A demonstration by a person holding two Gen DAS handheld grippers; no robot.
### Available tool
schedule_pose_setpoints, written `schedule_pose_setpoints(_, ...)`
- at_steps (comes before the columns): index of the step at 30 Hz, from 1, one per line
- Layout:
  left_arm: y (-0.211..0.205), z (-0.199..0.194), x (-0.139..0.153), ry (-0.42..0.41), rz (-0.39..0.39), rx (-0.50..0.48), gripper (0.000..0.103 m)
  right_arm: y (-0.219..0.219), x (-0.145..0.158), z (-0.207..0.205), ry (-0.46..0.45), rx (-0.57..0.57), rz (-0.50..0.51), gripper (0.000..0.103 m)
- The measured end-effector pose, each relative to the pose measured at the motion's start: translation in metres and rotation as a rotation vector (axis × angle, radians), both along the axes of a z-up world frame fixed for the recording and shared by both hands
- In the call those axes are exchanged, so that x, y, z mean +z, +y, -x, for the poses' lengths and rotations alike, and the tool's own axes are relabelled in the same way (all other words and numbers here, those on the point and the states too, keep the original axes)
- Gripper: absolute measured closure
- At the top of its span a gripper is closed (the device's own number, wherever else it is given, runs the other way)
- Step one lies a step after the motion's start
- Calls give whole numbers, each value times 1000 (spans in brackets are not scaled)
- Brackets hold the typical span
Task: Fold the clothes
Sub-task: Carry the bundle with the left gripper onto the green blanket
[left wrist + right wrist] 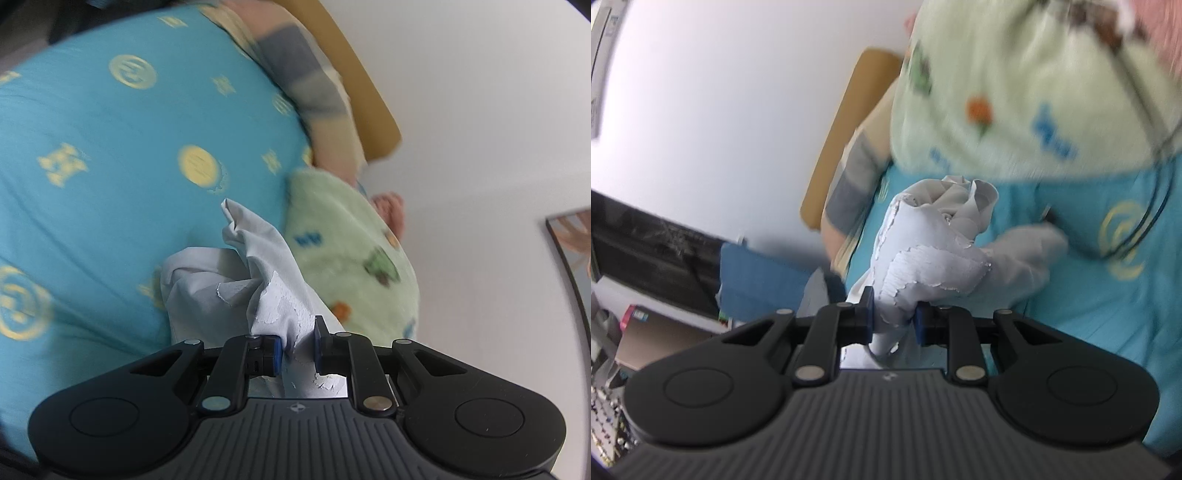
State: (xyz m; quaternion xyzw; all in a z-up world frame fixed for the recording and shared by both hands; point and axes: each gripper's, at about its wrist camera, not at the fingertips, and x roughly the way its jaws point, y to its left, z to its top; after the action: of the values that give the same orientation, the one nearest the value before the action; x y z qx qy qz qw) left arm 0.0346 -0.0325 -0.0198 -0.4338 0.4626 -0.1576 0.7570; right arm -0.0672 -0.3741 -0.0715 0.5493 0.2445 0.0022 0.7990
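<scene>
Fingers [277, 352] of the left gripper [298, 349] are pressed onto a bunch of white cloth [273, 302], and the blue pads pinch it from both sides. Fingers [867, 308] of the right gripper [894, 319] squeeze the same kind of cloth [934, 266], with a fat wad of it stuck between the 2 blue pads. No earlier picture is given, so only the grip itself can be told. The cloth is crumpled and puffy, with frayed, torn-looking edges near both grips. In the left view it rises from the pads in a twisted peak over the blue bedspread [110, 155]. In the right view it bulges up like a ball, and 1 loose part of it trails off to the right over the bedspread [1089, 295]. The bedspread has yellow round and square marks on it. A green fuzzy blanket [351, 258] with small coloured pictures lies just past the cloth, on the bedspread, and it shows in the right view too [1015, 92]. A striped grey and cream pillow [306, 81] lies by a tan headboard [362, 85] next to a white wall [480, 110]. In the right view a thin dark cable [1145, 118] runs over the blanket and bedspread. Both pictures are blurry.
</scene>
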Motion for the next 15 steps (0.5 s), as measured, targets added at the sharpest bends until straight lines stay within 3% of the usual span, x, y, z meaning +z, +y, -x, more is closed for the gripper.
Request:
schedule_pose_setpoints(6, -123, -43, 30, -54, 18, -139, 87, -102, 38, -8, -25, -93, 65, 79)
schedule_pose_setpoints(15, -295, -112, 88, -239, 108, -329, 87, -238, 138, -41, -134, -275, 321, 79)
